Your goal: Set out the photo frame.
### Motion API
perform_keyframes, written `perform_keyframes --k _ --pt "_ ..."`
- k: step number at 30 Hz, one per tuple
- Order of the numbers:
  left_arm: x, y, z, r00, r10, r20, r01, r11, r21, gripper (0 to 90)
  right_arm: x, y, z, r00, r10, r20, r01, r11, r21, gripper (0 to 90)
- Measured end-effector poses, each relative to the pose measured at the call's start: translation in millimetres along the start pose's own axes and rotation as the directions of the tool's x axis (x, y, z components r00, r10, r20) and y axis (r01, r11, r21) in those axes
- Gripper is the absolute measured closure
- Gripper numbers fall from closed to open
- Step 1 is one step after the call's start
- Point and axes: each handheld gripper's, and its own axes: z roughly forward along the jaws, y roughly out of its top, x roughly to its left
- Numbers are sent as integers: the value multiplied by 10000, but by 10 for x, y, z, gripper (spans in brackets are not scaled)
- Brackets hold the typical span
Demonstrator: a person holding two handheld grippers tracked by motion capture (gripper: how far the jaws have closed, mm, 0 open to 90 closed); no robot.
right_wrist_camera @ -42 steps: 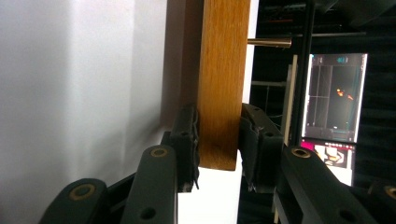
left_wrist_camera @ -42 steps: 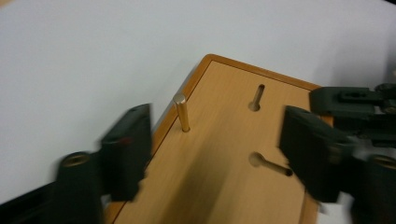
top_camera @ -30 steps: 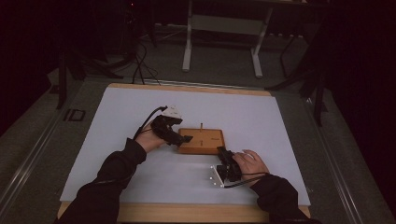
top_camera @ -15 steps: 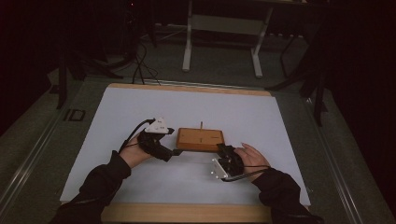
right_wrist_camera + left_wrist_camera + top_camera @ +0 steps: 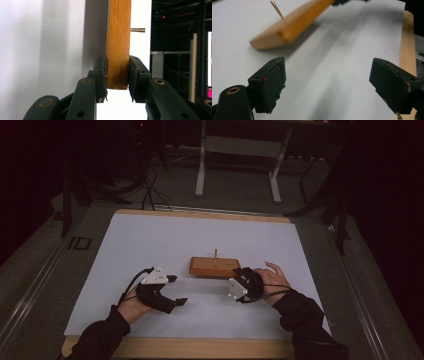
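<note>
Since a second ago, our left gripper has pulled back toward the near edge, jaws wide and empty. Our right gripper clamps the stiff wooden block mid-bench by its end; its thin peg looks fragile.

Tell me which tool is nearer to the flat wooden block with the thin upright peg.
Right. The right tool is clamped on the near right end of the flat wooden block. The left tool sits open on the white table sheet, off the block's left end and apart from it.

Wooden block blurred, perhaps cropped
</note>
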Motion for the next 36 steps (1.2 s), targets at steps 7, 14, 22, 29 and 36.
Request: perform_keyframes --k 7,14,22,29,36 --pt "-41 -230 62 9990 -439 89 441 9987 -244 144 -255 -34 15 9949 496 -881 -505 9987 -88 702" --pt "-57 -279 72 9999 -103 -53 99 9975 -703 144 -492 -67 65 9857 578 -1585 -577 9983 49 702" --pt "-54 -326 84 9981 405 -473 -443 9956 -826 137 -683 -90 113 9705 953 -2215 -967 9953 46 700" --pt "-42 -359 113 9993 234 -303 -259 9961 -847 137 -843 -118 170 9542 1382 -2654 -1403 9900 114 694" --pt "-48 -358 117 9990 241 -364 -273 9955 -907 137 -981 -155 239 9443 1673 -2834 -1709 9852 120 687"
